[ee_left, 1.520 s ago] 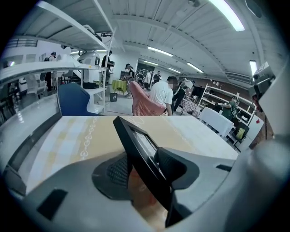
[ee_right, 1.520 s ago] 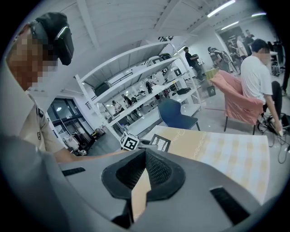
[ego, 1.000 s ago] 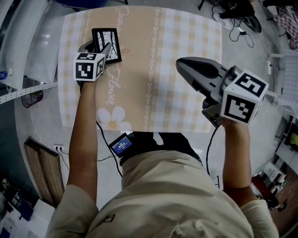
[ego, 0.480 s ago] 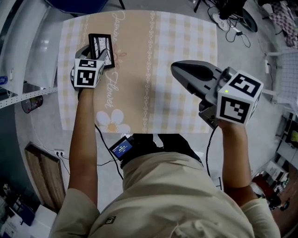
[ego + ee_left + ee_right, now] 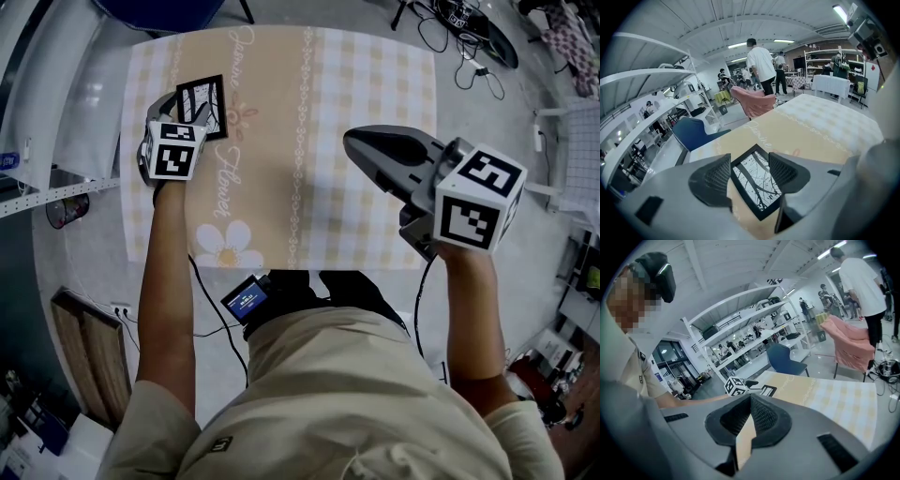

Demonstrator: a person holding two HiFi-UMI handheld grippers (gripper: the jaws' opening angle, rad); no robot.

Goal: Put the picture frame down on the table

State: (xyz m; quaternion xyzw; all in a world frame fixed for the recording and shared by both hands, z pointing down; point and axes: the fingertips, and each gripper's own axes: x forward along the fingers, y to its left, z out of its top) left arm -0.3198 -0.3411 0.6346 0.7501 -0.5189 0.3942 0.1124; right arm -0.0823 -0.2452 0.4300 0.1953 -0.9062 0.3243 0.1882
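Note:
The picture frame [image 5: 205, 98], black-edged with a black-and-white branch print, lies on the checked beige tablecloth [image 5: 356, 84] near the table's far left corner. My left gripper [image 5: 187, 106] is at its near-left edge. In the left gripper view the frame [image 5: 757, 180] shows flat on the cloth between the two spread pads of that gripper [image 5: 750, 171], which is open. My right gripper [image 5: 352, 142] hovers over the right half of the table, shut with nothing in it. In the right gripper view its pads [image 5: 761, 416] meet, and the frame [image 5: 766, 390] is small beyond.
A blue chair [image 5: 696, 133] stands past the table's far left corner. A white shelf unit [image 5: 56, 178] runs along the left. Cables [image 5: 469, 42] lie on the floor at far right. People [image 5: 759, 65] and a pink-draped chair [image 5: 752, 101] are beyond the table.
The left gripper and the frame have shifted a little left, and the frame has come down flatter on the cloth. The right gripper has hardly moved.

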